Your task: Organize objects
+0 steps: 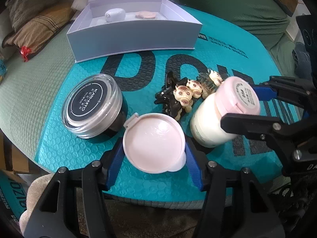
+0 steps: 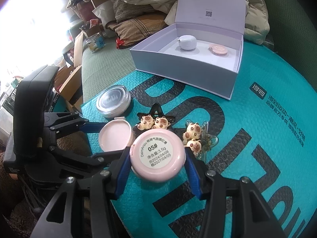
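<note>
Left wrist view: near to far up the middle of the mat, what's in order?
Round pink compact gripped in the left hand-held gripper → black hair clip with the piglet charms → open white box holding a white case and a pink disc.

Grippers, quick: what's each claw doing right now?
Left claw: closed on the pink compact, blue pads against its rim.
Right claw: closed on the pink-capped bottle, gripped at the cap.
</note>
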Available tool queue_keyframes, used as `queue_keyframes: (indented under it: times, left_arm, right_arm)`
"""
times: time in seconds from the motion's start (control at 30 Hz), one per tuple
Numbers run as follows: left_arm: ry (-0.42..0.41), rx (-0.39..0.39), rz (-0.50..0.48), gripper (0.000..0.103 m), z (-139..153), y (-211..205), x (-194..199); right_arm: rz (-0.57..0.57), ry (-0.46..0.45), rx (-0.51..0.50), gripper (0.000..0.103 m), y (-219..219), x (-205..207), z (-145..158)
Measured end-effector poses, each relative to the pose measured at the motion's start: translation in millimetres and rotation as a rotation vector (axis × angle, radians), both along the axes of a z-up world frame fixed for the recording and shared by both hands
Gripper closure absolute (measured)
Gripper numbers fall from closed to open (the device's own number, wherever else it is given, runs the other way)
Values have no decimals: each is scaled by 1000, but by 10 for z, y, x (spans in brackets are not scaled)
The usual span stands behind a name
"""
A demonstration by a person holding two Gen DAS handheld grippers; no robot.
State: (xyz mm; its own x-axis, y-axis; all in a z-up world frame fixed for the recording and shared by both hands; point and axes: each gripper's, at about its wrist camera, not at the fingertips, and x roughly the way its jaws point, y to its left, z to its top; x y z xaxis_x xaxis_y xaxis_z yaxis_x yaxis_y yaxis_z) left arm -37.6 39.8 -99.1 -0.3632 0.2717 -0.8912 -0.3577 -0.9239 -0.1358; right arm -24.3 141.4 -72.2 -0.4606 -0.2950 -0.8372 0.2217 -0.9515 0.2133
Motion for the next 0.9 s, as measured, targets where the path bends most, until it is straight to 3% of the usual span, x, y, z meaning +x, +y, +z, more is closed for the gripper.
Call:
queue_keyframes:
  times: [0.9]
  left_arm:
    - [98,23,32,46,429,-153,271]
  right_arm:
    - [58,64,30,50,-237,141,327]
